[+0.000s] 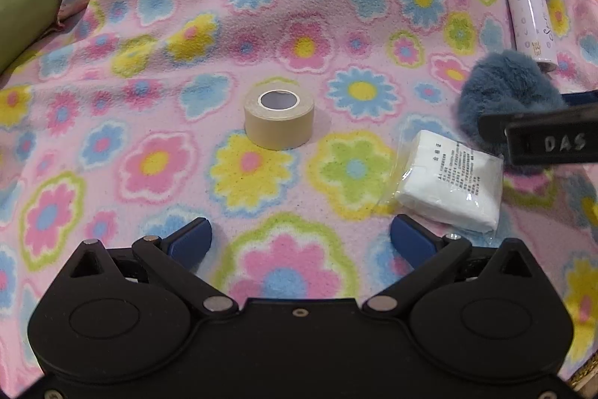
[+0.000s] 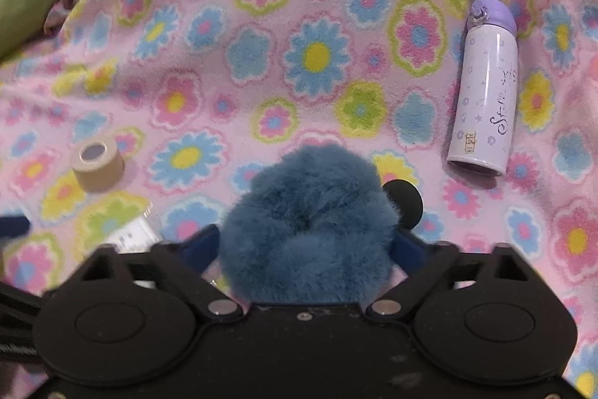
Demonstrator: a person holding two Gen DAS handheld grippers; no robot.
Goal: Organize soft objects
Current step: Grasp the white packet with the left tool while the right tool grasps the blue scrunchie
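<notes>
A fluffy blue-grey scrunchie (image 2: 310, 223) fills the space between the fingers of my right gripper (image 2: 306, 245), which is shut on it. It also shows in the left wrist view (image 1: 512, 92) at the right, with the right gripper's black finger (image 1: 538, 129) across it. My left gripper (image 1: 301, 240) is open and empty above the flowered fleece blanket (image 1: 157, 36). A white packet in clear wrap (image 1: 450, 180) lies just ahead of its right finger. A beige tape roll (image 1: 278, 118) stands ahead at the centre.
A lilac bottle with a purple cap (image 2: 486, 92) lies on the blanket at the right. A green cushion (image 1: 26, 6) sits at the far left edge. The tape roll (image 2: 98, 165) and the packet's corner (image 2: 134, 234) show left of my right gripper.
</notes>
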